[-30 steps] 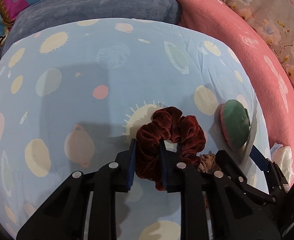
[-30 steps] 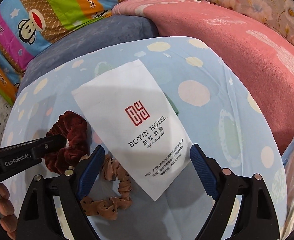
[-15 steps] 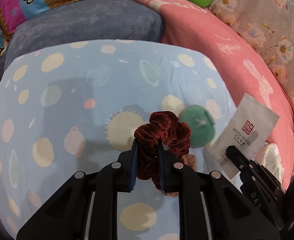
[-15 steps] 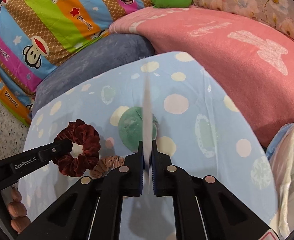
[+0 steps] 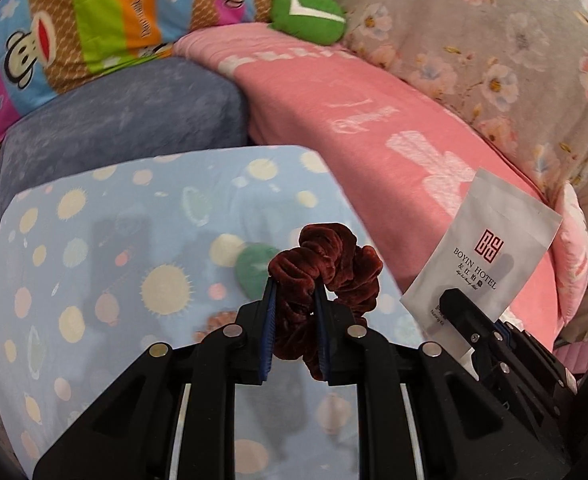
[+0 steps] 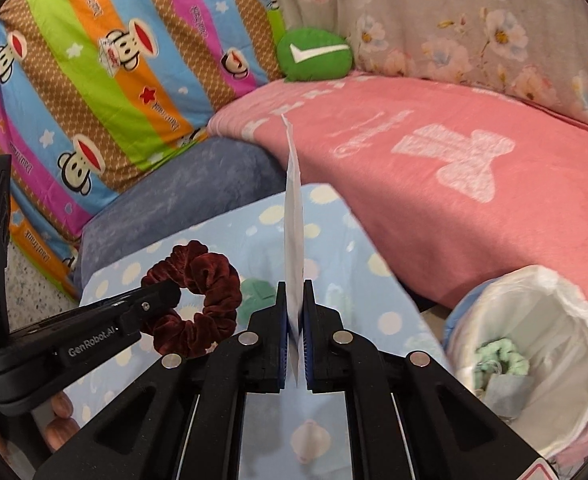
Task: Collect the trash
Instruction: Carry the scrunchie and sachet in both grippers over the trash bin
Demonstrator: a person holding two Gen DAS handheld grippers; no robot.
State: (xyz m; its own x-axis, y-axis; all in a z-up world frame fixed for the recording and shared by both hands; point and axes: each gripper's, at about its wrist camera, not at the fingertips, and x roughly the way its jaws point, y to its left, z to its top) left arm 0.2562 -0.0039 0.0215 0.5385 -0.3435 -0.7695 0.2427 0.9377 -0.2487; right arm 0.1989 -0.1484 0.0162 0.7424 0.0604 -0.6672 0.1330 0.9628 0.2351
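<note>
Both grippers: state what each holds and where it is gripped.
Left gripper: dark red scrunchie, pinched across its band. Right gripper: white hotel packet, clamped near its lower edge.

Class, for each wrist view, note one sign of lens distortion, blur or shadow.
Left wrist view: dark corners frame a round image, the pink blanket bows, and soft shadows lie on the blue sheet. Right wrist view: the same bulging; the trash bin stretches near the edge.

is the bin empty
No, the white-lined bin already holds a pale green scrunchie and a grey scrap at its bottom.
</note>
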